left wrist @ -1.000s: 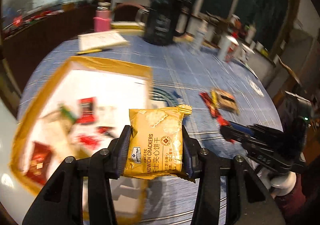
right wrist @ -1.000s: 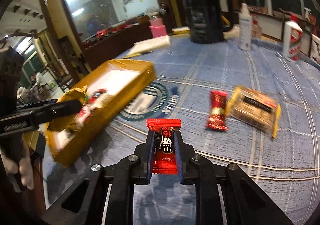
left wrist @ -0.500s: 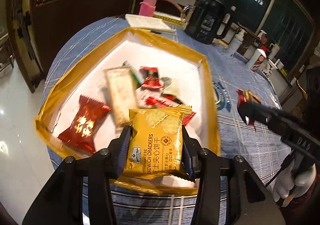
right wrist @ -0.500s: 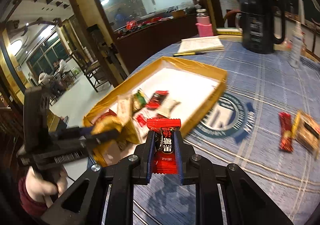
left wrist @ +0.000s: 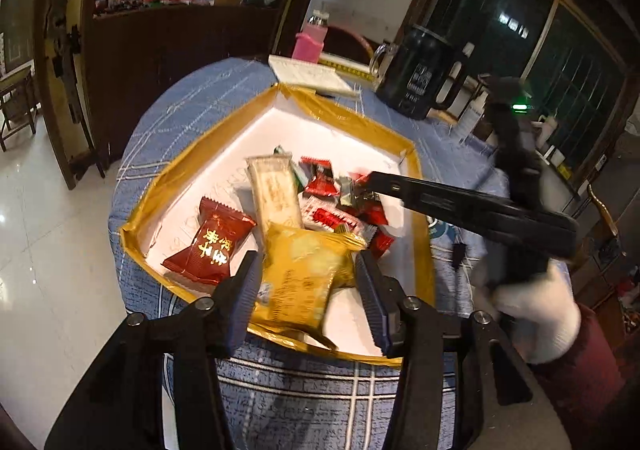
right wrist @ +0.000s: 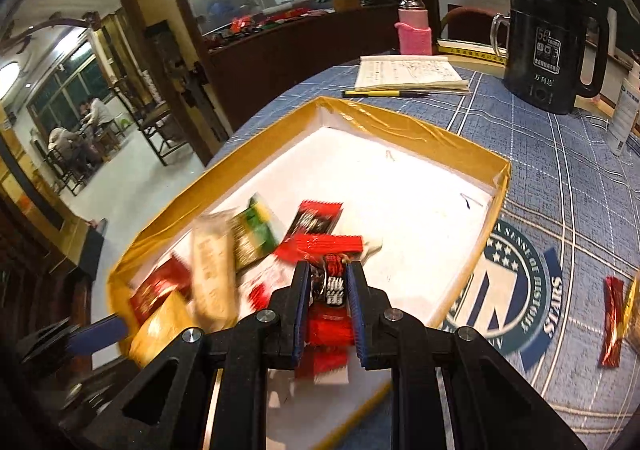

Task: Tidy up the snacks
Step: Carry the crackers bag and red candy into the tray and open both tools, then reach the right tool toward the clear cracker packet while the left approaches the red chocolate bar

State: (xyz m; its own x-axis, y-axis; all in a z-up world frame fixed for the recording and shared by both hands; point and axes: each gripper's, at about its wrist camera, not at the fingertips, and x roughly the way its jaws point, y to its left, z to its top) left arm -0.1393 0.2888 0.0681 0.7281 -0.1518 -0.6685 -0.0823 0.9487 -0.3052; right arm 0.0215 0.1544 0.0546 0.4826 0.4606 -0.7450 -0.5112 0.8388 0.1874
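- The left gripper (left wrist: 310, 282) is sitting at the bottom centre of the left wrist view, its jaws opening; the yellow foil cracker packet (left wrist: 302, 282) is tilting loose between them, clear of the right pad, over the near edge of the gold-rimmed white cardboard tray (left wrist: 224, 130).
- The right gripper (right wrist: 328, 290) is standing low in the centre of the right wrist view, its jaws starting to part yet still pinching a red candy wrapper (right wrist: 328, 314) above the tray's near end.
- Other snacks are lying heaped in the tray, among them a dark red pillow-shaped candy (left wrist: 210, 244) at its left.
- A red stick packet (right wrist: 611, 320) is lying on the blue checked tablecloth (right wrist: 560, 154) at the right edge.
- A black plastic kettle (right wrist: 550, 46) is standing in the upper right.
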